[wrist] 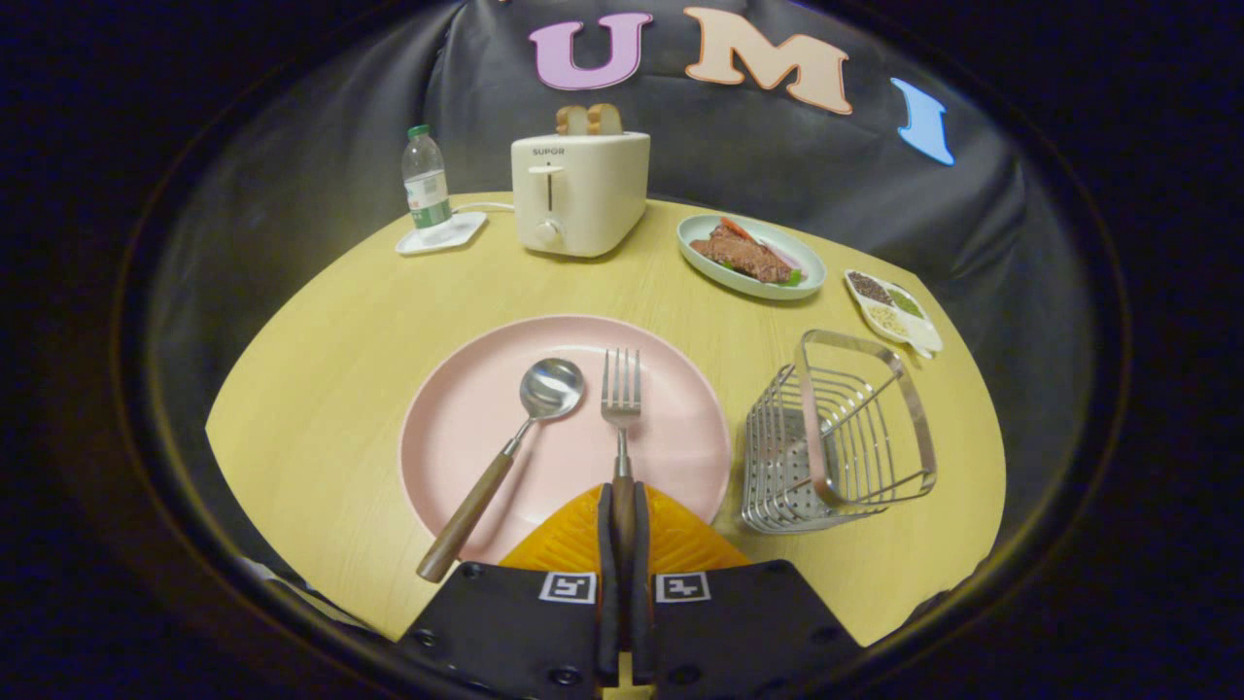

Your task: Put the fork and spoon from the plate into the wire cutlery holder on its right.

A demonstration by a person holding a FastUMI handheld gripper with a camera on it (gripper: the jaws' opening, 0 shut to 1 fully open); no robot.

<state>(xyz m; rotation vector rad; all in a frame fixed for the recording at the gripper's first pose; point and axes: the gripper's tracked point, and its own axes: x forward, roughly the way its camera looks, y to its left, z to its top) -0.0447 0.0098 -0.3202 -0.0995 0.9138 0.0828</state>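
Pink plate [671, 389]: one spoon [515, 437], one jaws-clamped fork [621, 418].

The gripper [623, 525] has two narrow fingers [606, 544] on flat black plates with dark screws, each plate bearing a square black-and-white marker [568, 587].

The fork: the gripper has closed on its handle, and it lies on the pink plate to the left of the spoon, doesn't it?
Not quite. In the gripper view the gripper is indeed closed on the fork handle over the pink plate, but the fork lies to the right of the spoon, not the left.
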